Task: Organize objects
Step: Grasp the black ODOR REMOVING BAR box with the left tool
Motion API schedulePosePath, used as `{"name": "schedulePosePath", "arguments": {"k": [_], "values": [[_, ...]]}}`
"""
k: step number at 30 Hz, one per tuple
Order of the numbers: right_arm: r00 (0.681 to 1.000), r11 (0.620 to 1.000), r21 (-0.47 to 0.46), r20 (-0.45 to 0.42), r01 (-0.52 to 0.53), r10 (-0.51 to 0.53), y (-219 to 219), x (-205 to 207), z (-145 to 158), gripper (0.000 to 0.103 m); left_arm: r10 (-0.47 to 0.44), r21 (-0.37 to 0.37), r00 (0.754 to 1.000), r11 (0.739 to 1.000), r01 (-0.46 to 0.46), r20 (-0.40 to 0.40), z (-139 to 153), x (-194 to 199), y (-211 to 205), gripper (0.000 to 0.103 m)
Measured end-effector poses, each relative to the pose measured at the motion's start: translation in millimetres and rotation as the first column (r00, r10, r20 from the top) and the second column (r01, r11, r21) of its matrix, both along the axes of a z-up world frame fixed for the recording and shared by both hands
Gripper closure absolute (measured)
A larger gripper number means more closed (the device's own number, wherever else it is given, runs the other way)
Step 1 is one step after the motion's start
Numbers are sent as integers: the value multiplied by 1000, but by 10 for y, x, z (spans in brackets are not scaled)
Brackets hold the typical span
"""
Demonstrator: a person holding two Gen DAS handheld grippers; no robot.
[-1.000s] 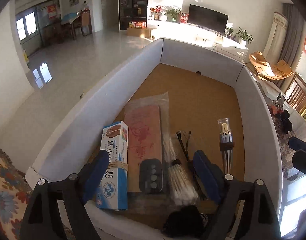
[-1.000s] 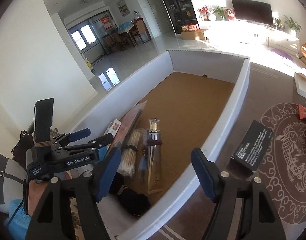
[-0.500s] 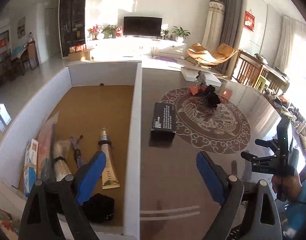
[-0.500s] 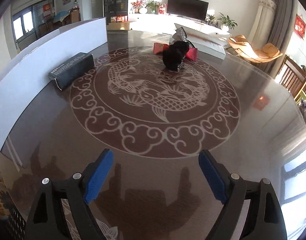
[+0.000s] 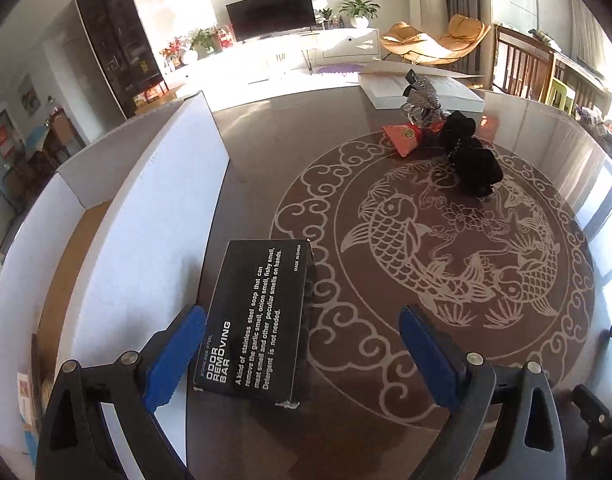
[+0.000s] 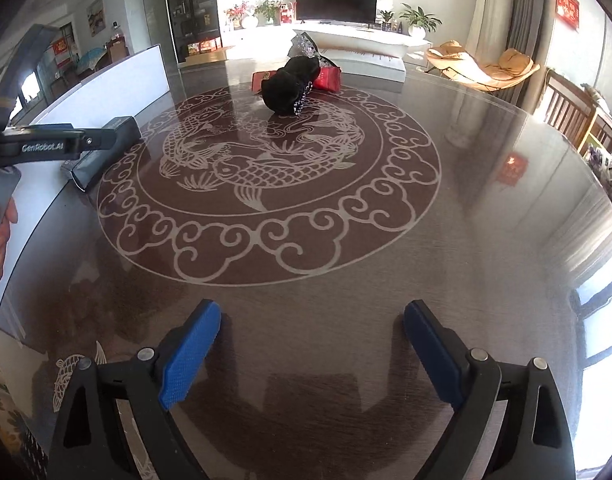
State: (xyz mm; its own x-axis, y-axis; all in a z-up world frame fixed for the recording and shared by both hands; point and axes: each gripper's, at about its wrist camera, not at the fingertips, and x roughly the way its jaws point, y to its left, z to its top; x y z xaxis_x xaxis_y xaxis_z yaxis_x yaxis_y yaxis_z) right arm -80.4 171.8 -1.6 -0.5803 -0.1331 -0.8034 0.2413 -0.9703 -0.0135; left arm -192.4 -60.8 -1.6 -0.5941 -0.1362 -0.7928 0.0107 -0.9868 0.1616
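A black box marked "odor removing bar" (image 5: 258, 320) lies flat on the brown table beside the white cardboard box (image 5: 162, 216). My left gripper (image 5: 302, 356) is open above it, its left pad (image 5: 174, 356) by the box's left edge. The black box also shows in the right wrist view (image 6: 106, 152), under the left gripper's body. My right gripper (image 6: 310, 352) is open and empty over bare table. A black furry item (image 6: 290, 84) with red packets (image 6: 330, 78) and a silver wrapped item (image 5: 422, 102) lies at the far side.
The white cardboard box holds earlier items, seen only at its near left corner (image 5: 26, 400). A flat white box (image 5: 422, 88) lies at the table's far edge. The table (image 6: 486, 220) carries a round fish pattern. Wooden chairs (image 5: 522, 64) stand to the right.
My left gripper swung right from over the white box's inside to above the black box. My right gripper turned from the white box to the open table.
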Motion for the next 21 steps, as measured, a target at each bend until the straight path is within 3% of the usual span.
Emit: {"name": "schedulePosePath", "arguments": {"k": [4, 7, 9, 10, 12, 16, 17, 18, 21], "values": [[1000, 1000, -4, 3, -1, 1, 3, -1, -10, 8, 51, 60, 998, 997, -53, 38, -132, -246, -116, 4], [1000, 1000, -4, 3, -1, 1, 2, 0, -11, 7, 60, 11, 997, 998, -60, 38, -209, -349, -45, 0], [1000, 1000, -4, 3, -2, 2, 5, 2, -9, 7, 55, -80, 996, 996, -50, 68, -322, -447, 31, 0], [1000, 1000, -3, 3, -2, 2, 4, 2, -11, 7, 43, -66, 998, 997, -41, 40, -319, -457, 18, 0], [1000, 1000, -3, 3, -2, 2, 4, 2, -5, 7, 26, -2, 997, 1000, -25, 73, -352, -527, -42, 0], [1000, 1000, -4, 5, -2, 2, 6, 3, -10, 7, 12, 18, 997, 1000, -13, 70, -355, -451, -44, 1], [1000, 1000, -3, 4, -2, 2, 6, 3, -12, 7, 10, 16, 999, 1000, -10, 35, -343, -369, -49, 8], [1000, 1000, -3, 4, -2, 2, 7, 3, -13, 7, 15, -14, 1000, 1000, -15, -6, -321, -279, -48, 29], [1000, 1000, -3, 4, -2, 2, 8, 3, -15, 7, 2, -8, 998, 1000, -3, -61, -313, 17, -53, 42]]}}
